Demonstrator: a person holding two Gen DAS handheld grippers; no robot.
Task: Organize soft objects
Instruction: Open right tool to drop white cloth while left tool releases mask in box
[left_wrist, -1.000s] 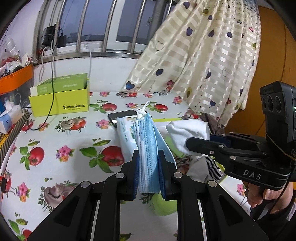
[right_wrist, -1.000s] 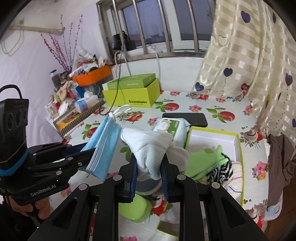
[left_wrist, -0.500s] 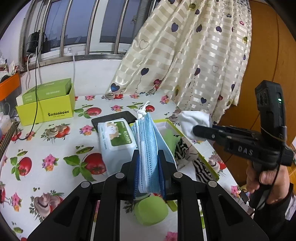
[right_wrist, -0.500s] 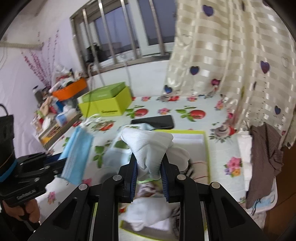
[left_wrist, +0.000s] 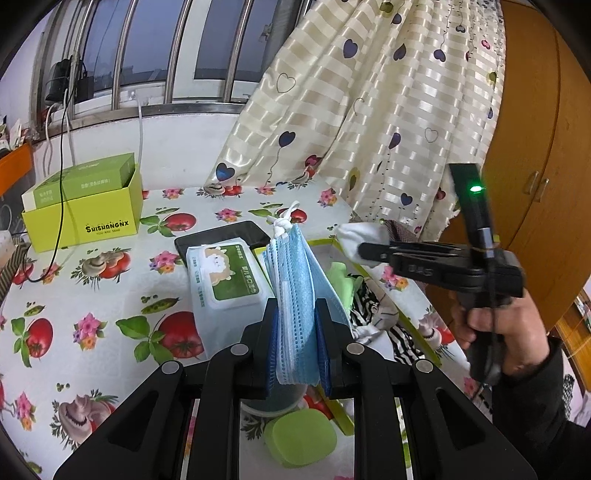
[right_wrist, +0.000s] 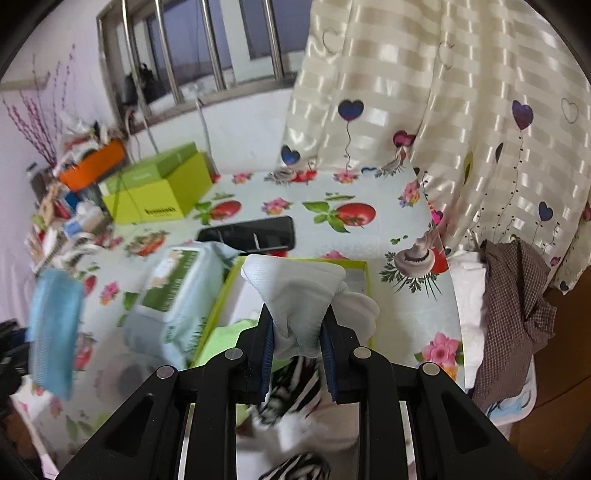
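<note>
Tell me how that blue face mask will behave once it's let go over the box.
Probably floppy: the blue face mask folds and sags around the left gripper. Likely very light, since a pinch holds it up. Its knotted ear loops dangle loose and might snag.

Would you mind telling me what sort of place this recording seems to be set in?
Most likely a lived-in home room: a table under a fruit-print tablecloth stands by a barred window with a heart-patterned curtain, and a wooden cupboard is alongside.

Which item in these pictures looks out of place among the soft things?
The black phone lies flat on the tablecloth behind the wipes pack, next to the lime-rimmed box of fabrics: hard electronics, not a soft object.
</note>
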